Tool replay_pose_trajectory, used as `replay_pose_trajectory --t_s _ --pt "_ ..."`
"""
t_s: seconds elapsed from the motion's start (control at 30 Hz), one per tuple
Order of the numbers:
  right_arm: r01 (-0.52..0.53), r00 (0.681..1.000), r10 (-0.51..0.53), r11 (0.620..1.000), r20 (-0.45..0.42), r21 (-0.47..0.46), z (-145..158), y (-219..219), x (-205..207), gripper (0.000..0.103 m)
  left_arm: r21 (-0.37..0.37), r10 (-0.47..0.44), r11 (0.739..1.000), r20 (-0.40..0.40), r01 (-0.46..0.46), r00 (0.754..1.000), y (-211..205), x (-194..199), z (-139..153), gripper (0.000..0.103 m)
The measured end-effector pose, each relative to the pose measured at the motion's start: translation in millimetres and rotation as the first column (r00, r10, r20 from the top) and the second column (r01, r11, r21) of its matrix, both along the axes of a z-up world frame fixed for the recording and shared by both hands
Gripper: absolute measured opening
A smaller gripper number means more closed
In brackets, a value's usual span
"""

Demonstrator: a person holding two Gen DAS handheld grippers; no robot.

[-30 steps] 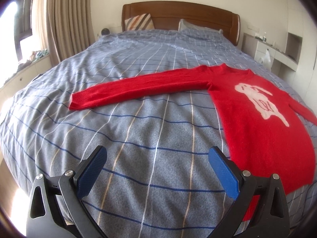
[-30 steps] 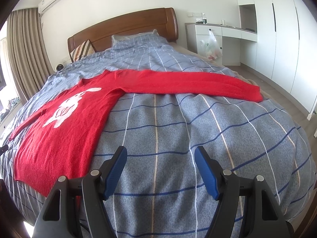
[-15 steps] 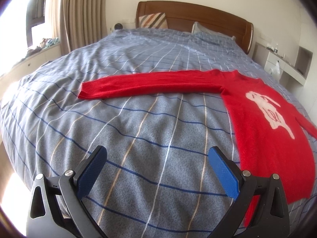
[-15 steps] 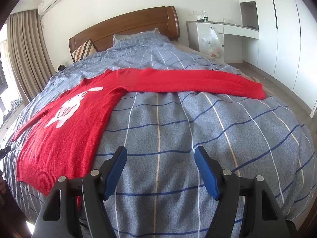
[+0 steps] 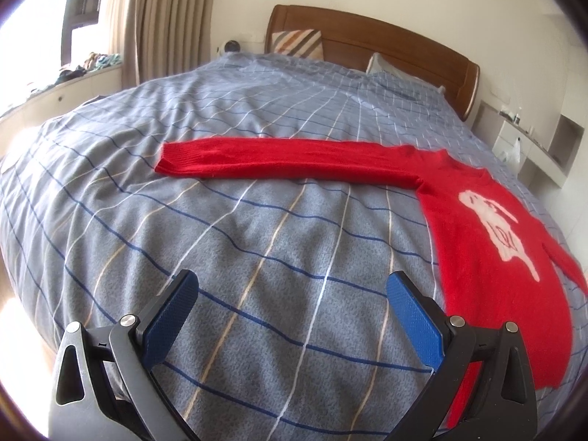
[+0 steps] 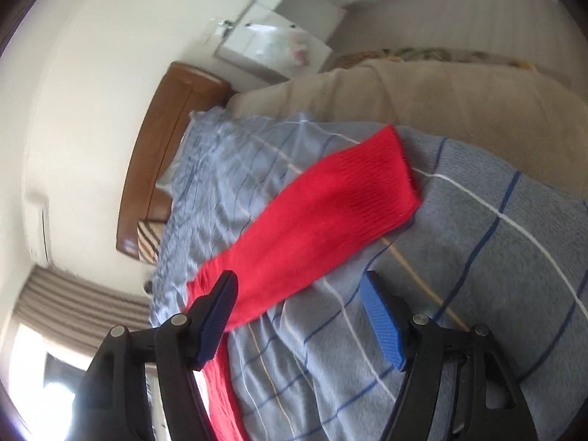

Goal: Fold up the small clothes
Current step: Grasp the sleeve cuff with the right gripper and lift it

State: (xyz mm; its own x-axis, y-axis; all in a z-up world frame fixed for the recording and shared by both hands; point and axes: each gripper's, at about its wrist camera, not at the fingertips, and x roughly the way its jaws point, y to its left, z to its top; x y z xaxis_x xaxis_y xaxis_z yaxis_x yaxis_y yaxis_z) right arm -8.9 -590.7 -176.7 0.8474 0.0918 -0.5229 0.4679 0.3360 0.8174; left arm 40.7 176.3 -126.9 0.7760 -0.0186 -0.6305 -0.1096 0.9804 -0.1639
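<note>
The right wrist view is rolled way over and smeared with blur, so most of it is hard to read. What comes through: one sleeve [image 6: 323,217] of the red sweater [image 5: 492,268] lying flat on the bed [image 5: 228,250], its ribbed cuff at the far end, with the rest of the sweater cut off behind the near finger and the bottom edge of the frame. The right tongs [image 6: 297,316] are spread, nothing between the blue pads [image 6: 382,327], hanging over the blanket just short of the sleeve; whether the dark pad touches the cloth I can't tell. Behind the bed there's a beige mass, too blurred to name.

The left wrist view is much cleaner. The sweater lies flat on the blue checked blanket, body off to the right with a white animal figure [image 5: 496,228] on the front, and one sleeve [image 5: 286,161] stretched straight out to the left across the bed. The hem runs behind the right finger and the other sleeve gets clipped by the frame edge. The left tongs [image 5: 290,312] are spread wide too, empty, over bare blanket near the foot of the bed and well apart from that sleeve.

Further back: a wooden headboard [image 5: 367,33], a striped pillow [image 5: 297,44], curtains [image 5: 161,18] on the left. A white bag [image 5: 511,149] hangs by the shelves at right, contents impossible to make out.
</note>
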Motion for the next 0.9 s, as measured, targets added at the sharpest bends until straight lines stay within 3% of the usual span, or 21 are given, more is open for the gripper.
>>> replay_pose_trajectory --t_s 0.13,0.4,0.43,0.53,0.57,0.67,0.77,0.9 --pt "0.152 0.987 -0.147 0.985 -0.066 0.076 -15 -15 2 0.052 -0.008 0.005 1.000 0.000 -0.005 1.000 3 0 -1 0.102" --pt "0.221 0.972 -0.221 0.975 -0.076 -0.008 -15 -28 17 0.049 -0.007 0.007 1.000 -0.009 -0.007 1.000 3 1 -3 0.102" --pt "0.232 0.970 -0.232 0.973 -0.079 -0.009 -16 -29 18 0.042 -0.005 0.007 1.000 -0.006 -0.007 1.000 3 1 -2 0.102" --pt "0.200 0.970 -0.205 0.979 -0.133 -0.047 -18 -33 28 0.004 -0.004 0.008 1.000 -0.006 -0.008 1.000 2 1 -2 0.102" --pt "0.192 0.969 -0.200 0.979 -0.143 -0.068 -16 -34 29 0.005 -0.005 0.008 1.000 -0.007 -0.008 1.000 2 1 -2 0.102" --pt "0.160 0.974 -0.188 0.967 -0.129 -0.197 17 -25 36 0.005 -0.015 0.011 1.000 -0.005 -0.011 1.000 3 1 -2 0.102" --pt "0.090 0.993 -0.109 0.938 -0.039 -0.335 72 5 58 0.005 -0.028 0.010 1.000 -0.001 -0.010 1.000 5 1 -2 0.102" --pt "-0.075 0.992 0.118 0.840 0.046 -0.538 150 93 114 0.005 -0.043 0.006 0.999 0.010 -0.005 1.000 7 -1 -1 0.102"
